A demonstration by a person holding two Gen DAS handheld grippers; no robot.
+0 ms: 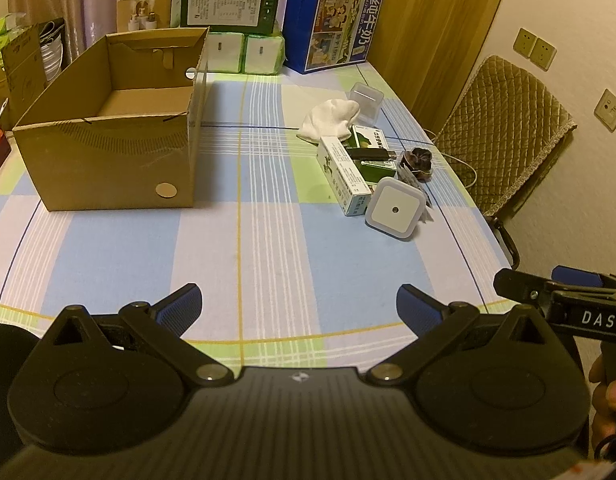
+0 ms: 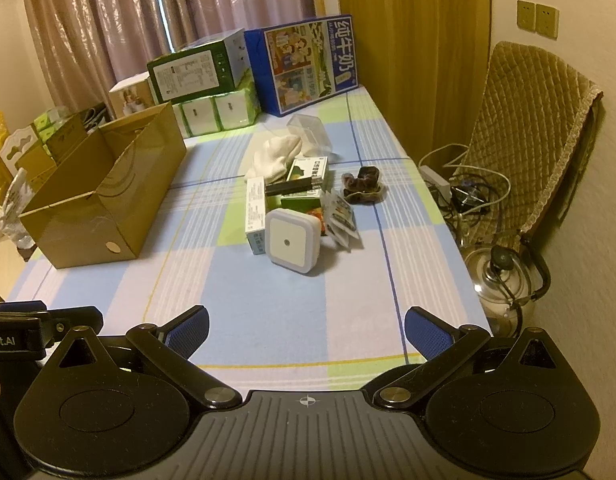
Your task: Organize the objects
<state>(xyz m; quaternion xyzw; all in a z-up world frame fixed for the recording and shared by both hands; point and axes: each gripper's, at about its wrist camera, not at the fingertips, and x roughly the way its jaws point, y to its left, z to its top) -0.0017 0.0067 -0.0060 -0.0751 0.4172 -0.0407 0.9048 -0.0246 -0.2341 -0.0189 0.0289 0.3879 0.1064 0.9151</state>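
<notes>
Two grippers spread, left gripper (image 1: 299, 306), right gripper (image 2: 306, 330), bare tablecloth (image 1: 268, 248) ahead

Worktop (image 1: 268, 248), checked blue, green and white cloth.
On it: open cardboard box (image 1: 108, 160) left; white night light (image 1: 395, 209), medicine cartons (image 1: 341, 174), white cloth (image 1: 331, 118), clear tub (image 1: 365, 100), dark scrunchie (image 1: 417, 160) clustered right; stacked packages (image 1: 244, 20) rear.

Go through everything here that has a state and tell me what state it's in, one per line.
Left gripper: open, empty.
Right gripper: open, empty.
Cardboard box: open on top, looks empty.
Night light: off, propped against the pile.
Clear plastic box: empty.
White cloth: crumpled.
</notes>
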